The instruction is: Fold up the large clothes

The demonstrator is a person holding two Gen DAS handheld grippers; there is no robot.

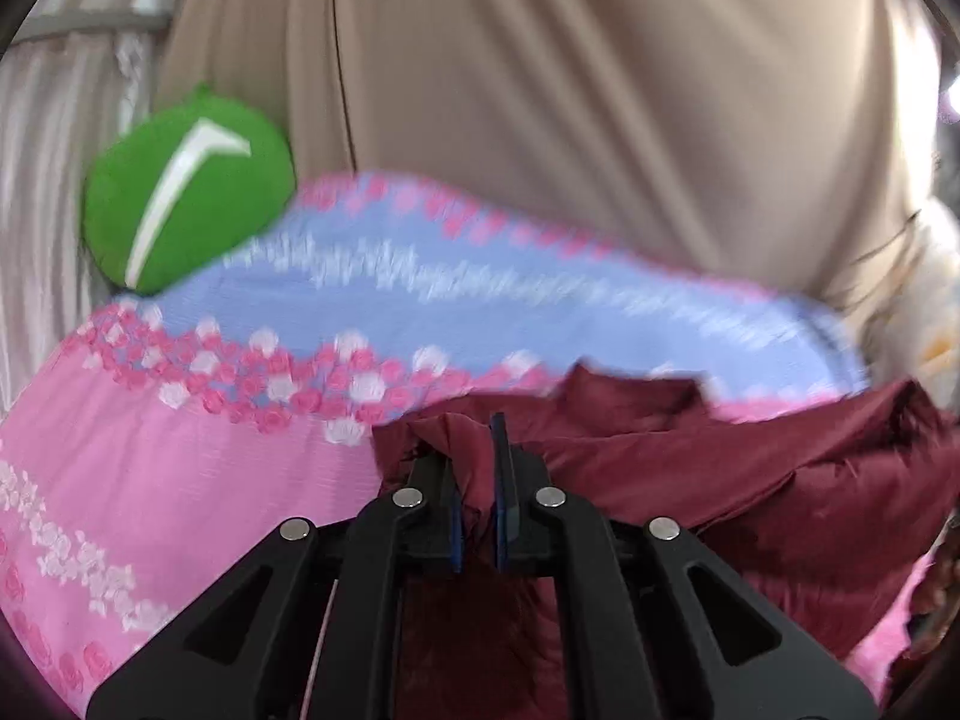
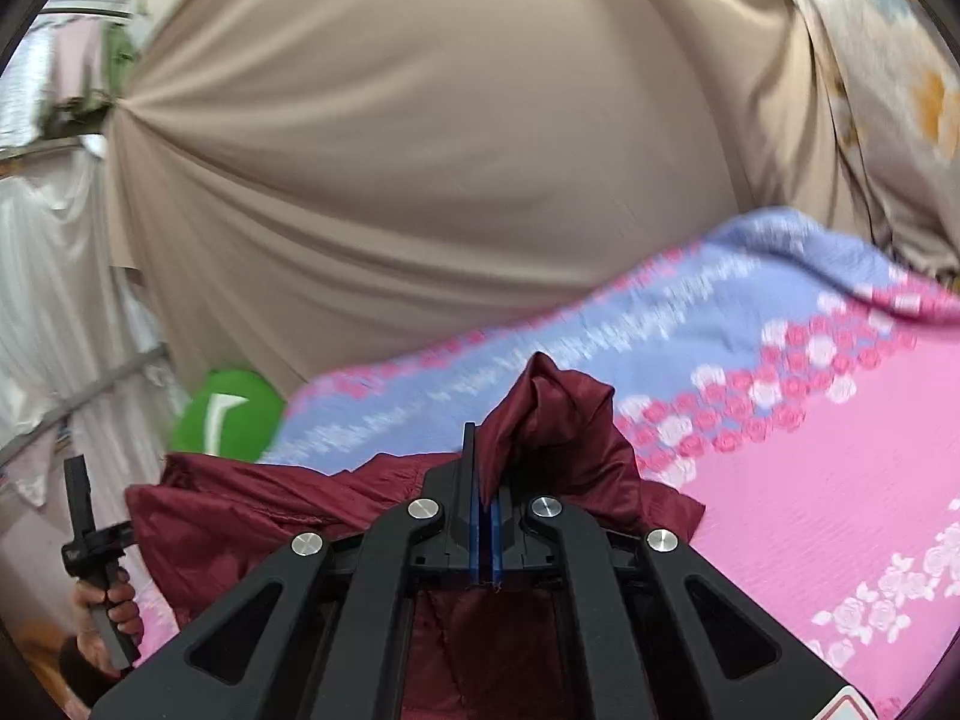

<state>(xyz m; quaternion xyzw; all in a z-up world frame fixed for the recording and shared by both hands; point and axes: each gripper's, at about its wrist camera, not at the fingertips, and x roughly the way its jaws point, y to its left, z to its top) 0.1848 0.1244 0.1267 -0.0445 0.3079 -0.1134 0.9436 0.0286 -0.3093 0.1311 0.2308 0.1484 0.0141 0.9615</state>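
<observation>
Both grippers [image 1: 477,456] [image 2: 483,480] pinch the maroon garment [image 1: 690,468].

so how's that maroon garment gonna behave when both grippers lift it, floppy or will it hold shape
Probably floppy: the maroon garment sags and bunches between the left hand-held gripper and the right hand-held gripper, with a limp peak above the right one. Its slight sheen suggests smooth fabric, so it may slip. It looks thin, so likely light for its size.
</observation>
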